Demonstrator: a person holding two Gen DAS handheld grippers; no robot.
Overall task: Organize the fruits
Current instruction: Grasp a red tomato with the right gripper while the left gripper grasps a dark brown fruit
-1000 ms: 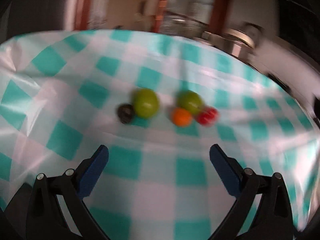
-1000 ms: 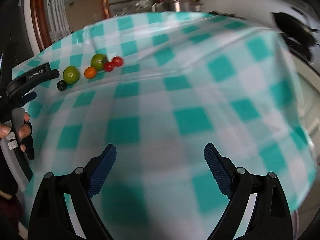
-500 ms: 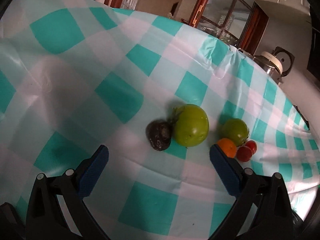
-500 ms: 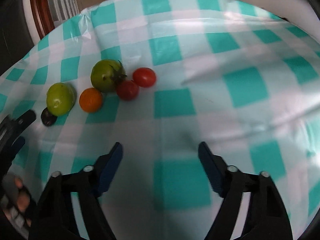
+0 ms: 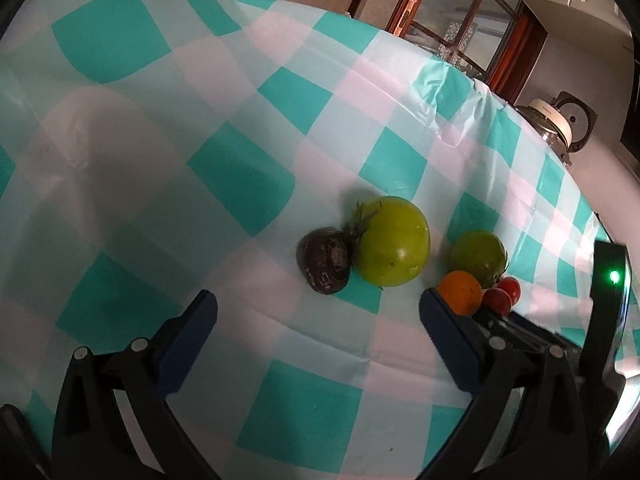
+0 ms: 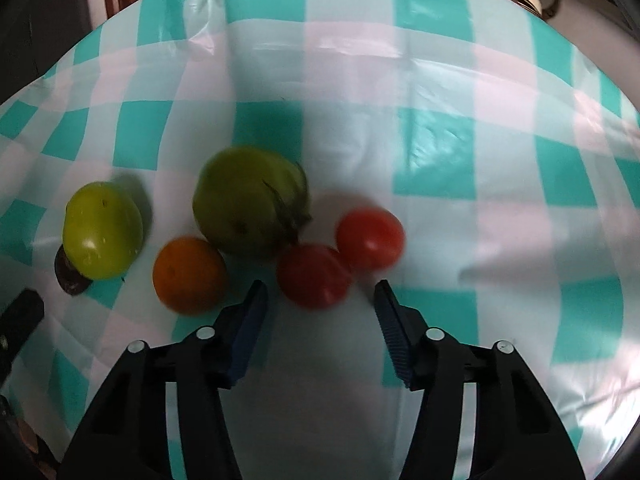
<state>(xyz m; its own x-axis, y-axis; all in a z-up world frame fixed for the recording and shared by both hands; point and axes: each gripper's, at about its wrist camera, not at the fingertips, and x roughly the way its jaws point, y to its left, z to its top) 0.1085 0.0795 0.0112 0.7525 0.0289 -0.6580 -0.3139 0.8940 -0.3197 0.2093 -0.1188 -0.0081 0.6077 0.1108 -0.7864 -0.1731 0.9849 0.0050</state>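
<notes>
Six fruits cluster on the cloth: dark fruit point(image 5: 325, 265) touching light green tomato point(image 5: 393, 241); darker green tomato point(image 6: 251, 207) beside orange fruit point(image 6: 189, 274); two red tomatoes point(image 6: 313, 274), point(image 6: 370, 237) touching.

Wide bare stretch of checked tablecloth point(image 5: 168, 184) ahead of the left gripper point(image 5: 318, 312), jaws spread, nothing between them. Straight ahead the way is blocked by a dark fruit point(image 5: 325, 260) touching a green tomato point(image 5: 393, 241). A gap of cloth separates that pair from the cluster to the right. The right gripper point(image 6: 320, 294) sits jaws apart just short of the near red tomato point(image 6: 313, 275), hemmed by the orange fruit point(image 6: 189, 275), the big green tomato point(image 6: 250, 207) and the far red tomato point(image 6: 370, 238). Open cloth lies to the right.
</notes>
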